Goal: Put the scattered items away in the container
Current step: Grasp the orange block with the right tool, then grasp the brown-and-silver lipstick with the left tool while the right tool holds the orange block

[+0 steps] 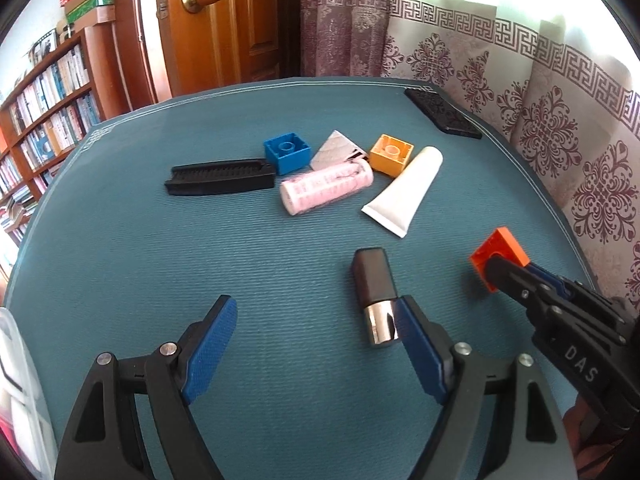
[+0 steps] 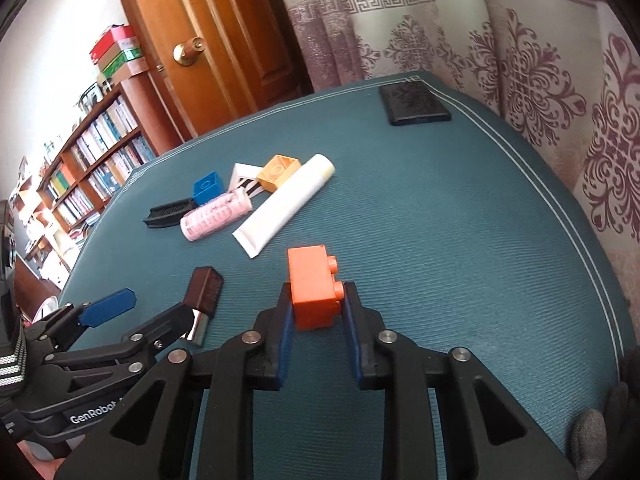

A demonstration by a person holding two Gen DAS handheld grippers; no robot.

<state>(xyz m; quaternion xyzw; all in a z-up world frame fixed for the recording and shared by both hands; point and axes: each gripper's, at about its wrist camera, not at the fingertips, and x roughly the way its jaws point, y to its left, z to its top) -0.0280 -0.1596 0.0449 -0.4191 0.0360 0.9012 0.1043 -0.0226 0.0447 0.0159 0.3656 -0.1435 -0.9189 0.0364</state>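
Observation:
My right gripper (image 2: 318,295) is shut on an orange toy brick (image 2: 314,280), studs facing right; in the left wrist view that brick (image 1: 502,250) hangs at the right over the teal mat (image 1: 160,240). My left gripper (image 1: 316,308) stands open just above the mat. Its right finger touches the chrome end of a brown-capped lipstick-like tube (image 1: 374,280), which lies outside the jaws. Further back lie a blue brick (image 1: 287,152), a yellow brick (image 1: 391,154), a white squeeze tube (image 1: 404,190), a pink roll (image 1: 326,188) and a black comb (image 1: 220,178). A clear plastic container (image 1: 16,380) shows at the left edge.
A flat black case (image 1: 442,116) lies at the mat's far right corner. A grey-white triangular packet (image 1: 336,148) sits between the two bricks. A patterned curtain (image 1: 540,120) hangs close on the right. A wooden door (image 1: 224,28) and a bookshelf (image 1: 48,112) stand beyond the table.

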